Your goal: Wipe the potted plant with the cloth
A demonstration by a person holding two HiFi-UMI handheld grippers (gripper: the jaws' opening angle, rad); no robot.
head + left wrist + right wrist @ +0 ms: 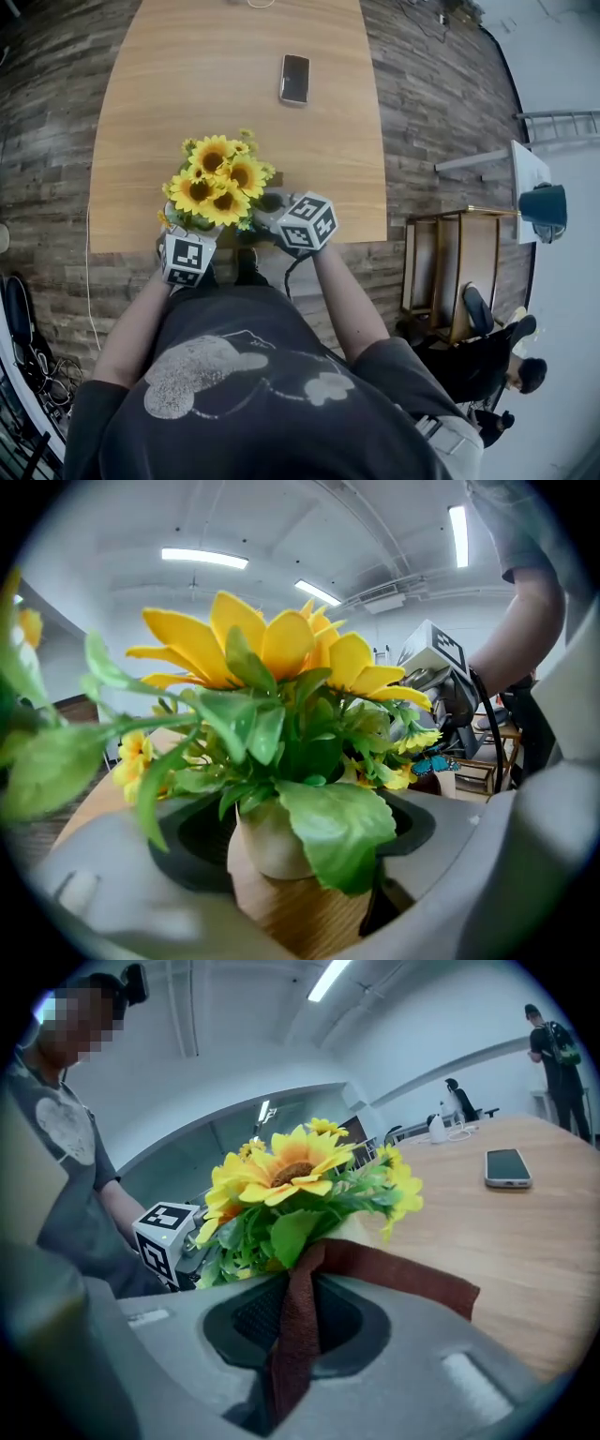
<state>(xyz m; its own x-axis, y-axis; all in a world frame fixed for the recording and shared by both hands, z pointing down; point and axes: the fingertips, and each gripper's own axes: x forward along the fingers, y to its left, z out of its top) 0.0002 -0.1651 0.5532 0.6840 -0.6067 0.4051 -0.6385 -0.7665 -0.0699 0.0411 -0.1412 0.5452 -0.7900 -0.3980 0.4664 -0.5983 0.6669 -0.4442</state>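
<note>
Now left tool (295,878) grips upright potted plant (220,183) (blooms up); right tool (295,1330) pinches cloth (398,1274).

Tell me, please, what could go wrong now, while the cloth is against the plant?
1. The potted plant stands at the near edge of the table. A hard push from the cloth might tip it off, although the left claw grips its pot.
2. The right claw pinches only a narrow fold of the cloth, which could slip out.
3. Rough rubbing may bend the petals.
</note>
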